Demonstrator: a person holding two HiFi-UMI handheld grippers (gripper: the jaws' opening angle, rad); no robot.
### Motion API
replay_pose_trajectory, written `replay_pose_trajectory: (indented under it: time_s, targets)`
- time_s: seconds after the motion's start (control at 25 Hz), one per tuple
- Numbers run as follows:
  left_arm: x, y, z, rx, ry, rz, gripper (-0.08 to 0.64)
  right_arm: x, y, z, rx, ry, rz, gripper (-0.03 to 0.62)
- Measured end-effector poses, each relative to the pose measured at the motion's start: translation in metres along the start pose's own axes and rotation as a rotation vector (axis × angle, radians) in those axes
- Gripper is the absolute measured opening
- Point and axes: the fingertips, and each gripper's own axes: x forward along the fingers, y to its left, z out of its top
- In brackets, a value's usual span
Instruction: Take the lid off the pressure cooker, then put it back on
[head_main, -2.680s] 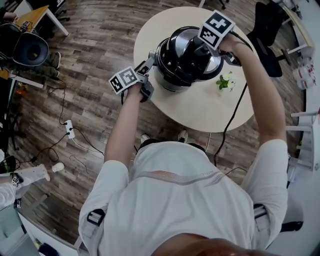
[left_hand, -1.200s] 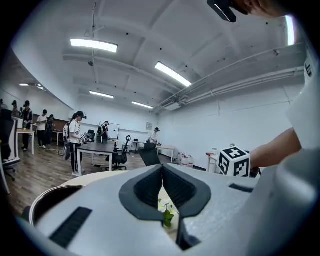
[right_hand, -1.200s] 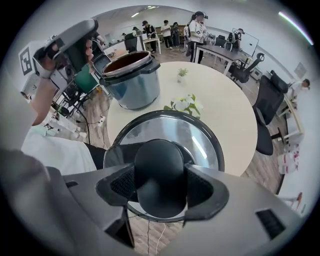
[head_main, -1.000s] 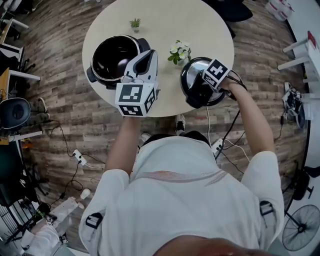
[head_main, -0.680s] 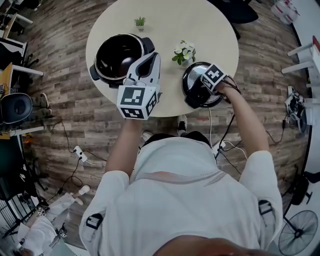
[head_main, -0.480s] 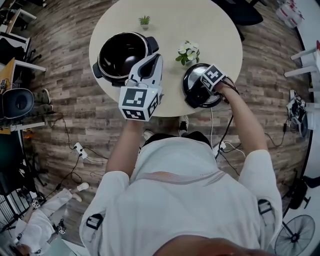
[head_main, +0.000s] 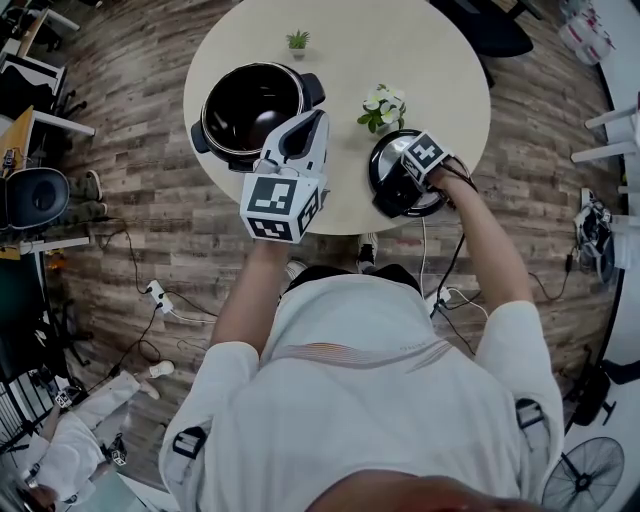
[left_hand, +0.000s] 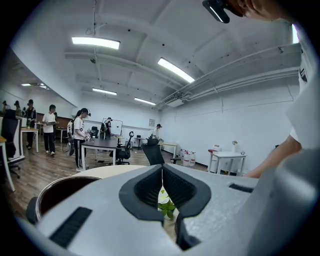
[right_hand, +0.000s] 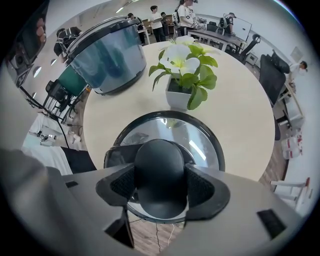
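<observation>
Right claw (right_hand: 160, 186) tight on lid knob (right_hand: 160, 167) at table (right_hand: 240, 100) edge; left claw (left_hand: 162, 172) clenched, empty.

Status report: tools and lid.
Left tool shut, empty. Right tool clamped on lid knob; lid off cooker, at table edge. Flower pot close beside.

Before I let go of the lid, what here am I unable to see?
- Whether the lid touches the table: right gripper view, the lid itself hides its underside; head view, the right tool covers it.
- Near rim of the cooker: head view, behind the left tool.
- Inside of the cooker: head view, too dark.
- Most of the cooker: left gripper view, cut off by the tool's body.
</observation>
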Motion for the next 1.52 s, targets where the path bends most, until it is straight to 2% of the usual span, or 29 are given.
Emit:
replay_pose_trajectory:
  time_s: [0.2,0.36,0.48,0.68,0.88,1.08,1.24,1.52]
  targets:
    - [-0.002,0.003,0.001,-0.001,-0.005,0.0,0.008,-0.003,0.005,0.001,0.008,-0.025,0.029,0.313]
    - [-0.007,0.008,0.005,-0.003,-0.01,0.008,0.008,-0.037,0.008,0.016,0.031,-0.16,0.01,0.313]
    - [-0.013,0.014,0.012,-0.003,-0.024,0.021,0.008,-0.085,0.013,0.038,0.056,-0.328,-0.013,0.303]
    - [-0.024,0.027,0.023,0.002,-0.045,0.05,0.008,-0.178,0.031,0.084,0.06,-0.67,-0.063,0.198]
    - [-0.044,0.04,0.035,0.009,-0.061,0.094,0.008,-0.266,0.058,0.111,0.059,-0.991,-0.116,0.095]
    - [-0.072,0.056,0.046,0.024,-0.072,0.151,0.008,-0.335,0.083,0.127,0.06,-1.249,-0.145,0.018]
    - [-0.095,0.067,0.053,0.029,-0.086,0.197,0.008,-0.364,0.102,0.132,0.046,-1.356,-0.157,0.002]
    - [-0.115,0.073,0.058,0.032,-0.097,0.229,0.008,-0.369,0.114,0.138,0.032,-1.364,-0.182,0.0]
